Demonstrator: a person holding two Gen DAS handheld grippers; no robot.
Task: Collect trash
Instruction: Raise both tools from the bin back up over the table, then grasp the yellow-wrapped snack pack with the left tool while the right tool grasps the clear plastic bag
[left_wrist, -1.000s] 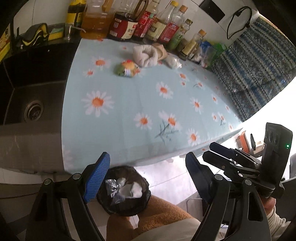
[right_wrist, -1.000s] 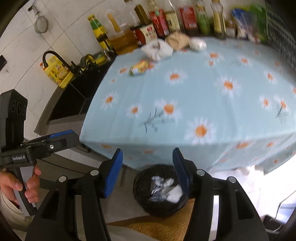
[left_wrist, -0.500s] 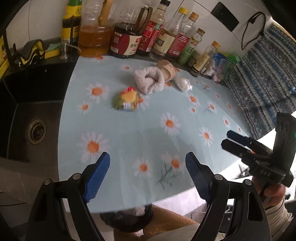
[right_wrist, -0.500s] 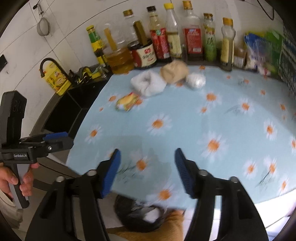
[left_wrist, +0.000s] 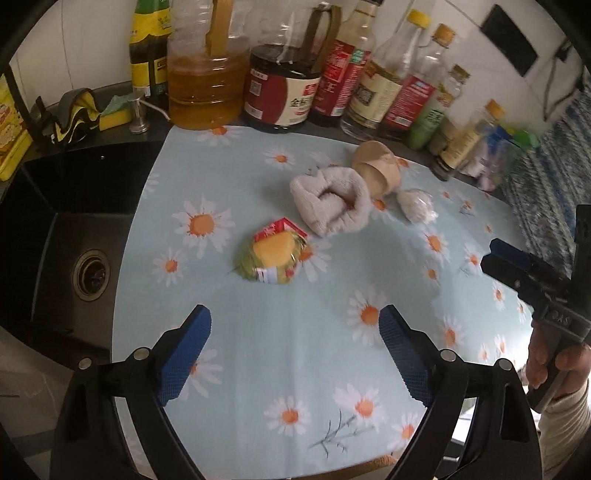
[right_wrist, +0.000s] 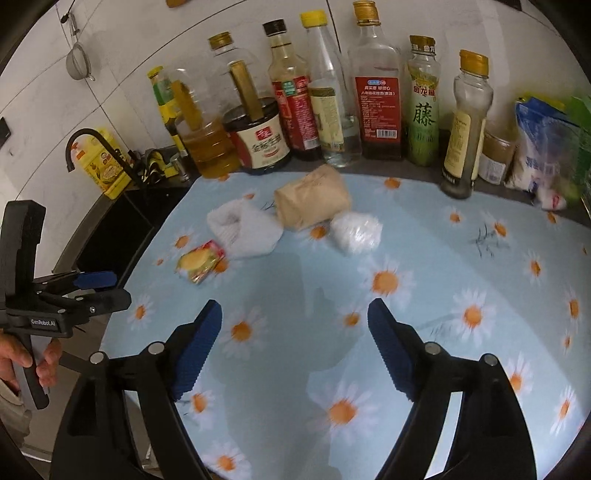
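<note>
On the daisy-print cloth (left_wrist: 288, 332) lie a yellow-green snack wrapper (left_wrist: 273, 258), a white rolled cloth (left_wrist: 330, 205), a tan paper cup on its side (left_wrist: 378, 168) and a crumpled clear plastic ball (left_wrist: 415, 205). The same items show in the right wrist view: wrapper (right_wrist: 201, 262), cloth (right_wrist: 243, 229), cup (right_wrist: 314, 201), plastic ball (right_wrist: 356, 230). My left gripper (left_wrist: 295, 334) is open and empty, hovering short of the wrapper. My right gripper (right_wrist: 295, 325) is open and empty above the cloth, short of the trash.
A row of oil and sauce bottles (right_wrist: 332, 92) lines the back wall. A black sink (left_wrist: 66, 236) with a faucet (right_wrist: 96, 147) lies left of the cloth. Bagged goods (right_wrist: 543, 147) stand at the back right. The other gripper shows at each view's edge.
Both grippers rose from over the black trash bin below the counter edge and moved forward over the cloth toward the trash. Both stayed open and empty.
</note>
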